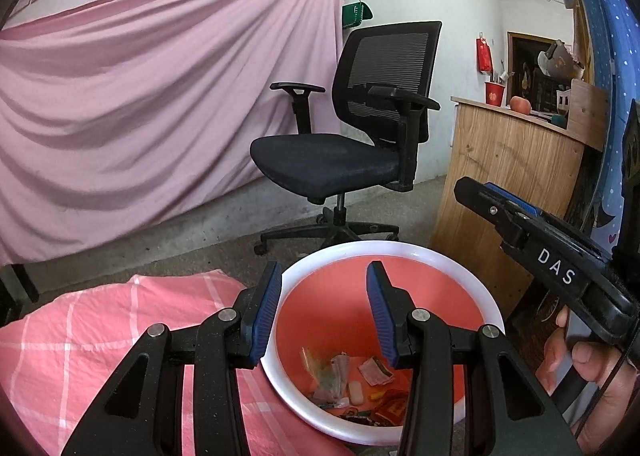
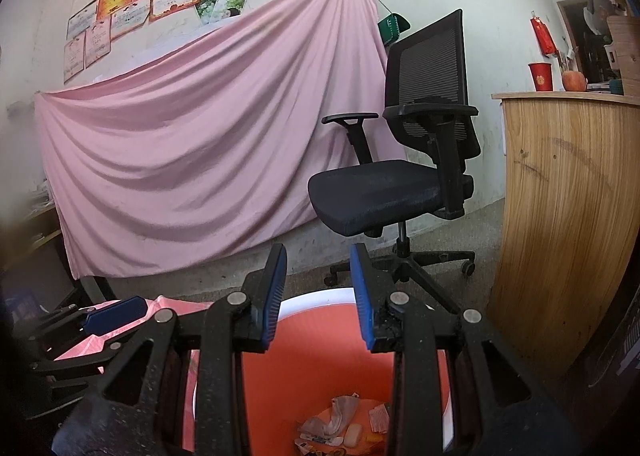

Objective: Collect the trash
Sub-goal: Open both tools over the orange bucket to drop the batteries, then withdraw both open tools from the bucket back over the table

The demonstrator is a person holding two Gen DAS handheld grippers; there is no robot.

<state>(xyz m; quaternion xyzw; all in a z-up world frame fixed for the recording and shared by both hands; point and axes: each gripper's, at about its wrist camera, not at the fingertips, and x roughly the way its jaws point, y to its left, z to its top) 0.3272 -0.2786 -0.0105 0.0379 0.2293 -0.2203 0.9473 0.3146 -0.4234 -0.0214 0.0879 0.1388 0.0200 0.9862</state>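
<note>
An orange trash bin with a white rim stands on the floor below both grippers; it also shows in the right wrist view. Several wrappers and scraps of trash lie at its bottom, seen too in the right wrist view. My left gripper is open and empty above the bin's left side. My right gripper is open and empty above the bin; its side shows at the right of the left wrist view.
A pink checked cloth covers a surface left of the bin. A black office chair stands behind the bin. A wooden counter with a red cup and an apple rises at the right. A pink sheet hangs on the wall.
</note>
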